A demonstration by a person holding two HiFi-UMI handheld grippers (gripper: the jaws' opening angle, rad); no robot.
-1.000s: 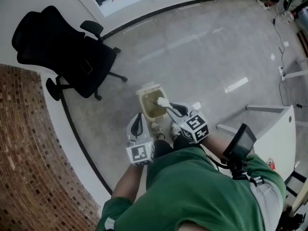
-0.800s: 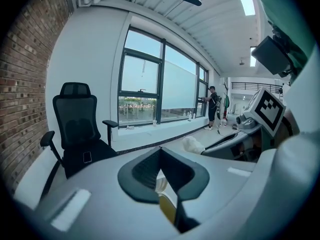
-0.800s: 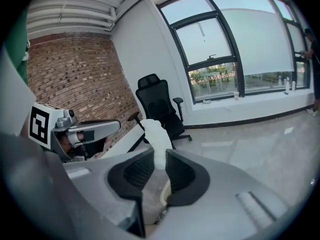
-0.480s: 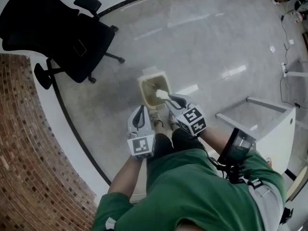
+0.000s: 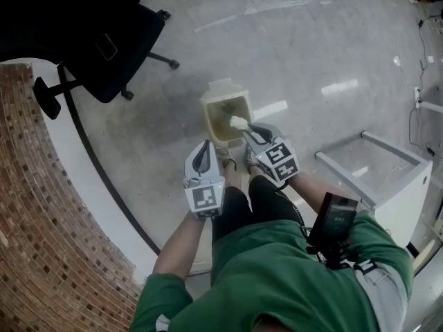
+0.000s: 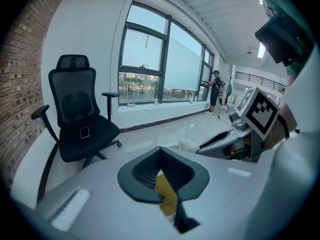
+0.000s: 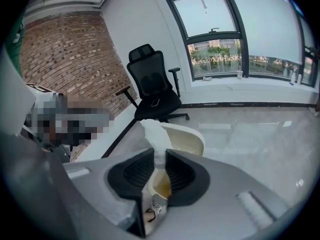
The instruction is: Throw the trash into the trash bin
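Trash [image 5: 238, 123] — a crumpled white wad of tissue — is pinched between the jaws of the right tongs [image 5: 248, 131] and hangs over the open mouth of the trash bin [image 5: 220, 120], towards its near right side. The bin, a small beige tub, stands on the grey floor [image 5: 311, 54] just ahead of the person's shoes [image 5: 226, 159]. In the right gripper view the trash [image 7: 154, 131] juts up past the tips of the right tongs [image 7: 159, 155], with the bin's rim [image 7: 192, 134] just beyond. The left tongs [image 5: 202, 159] are beside the right ones, short of the bin; in the left gripper view the left tongs [image 6: 160, 151] are pressed together at the tips and grip nothing. A black office chair [image 5: 90, 26] stands well apart from the bin, near a brick wall [image 5: 41, 206]
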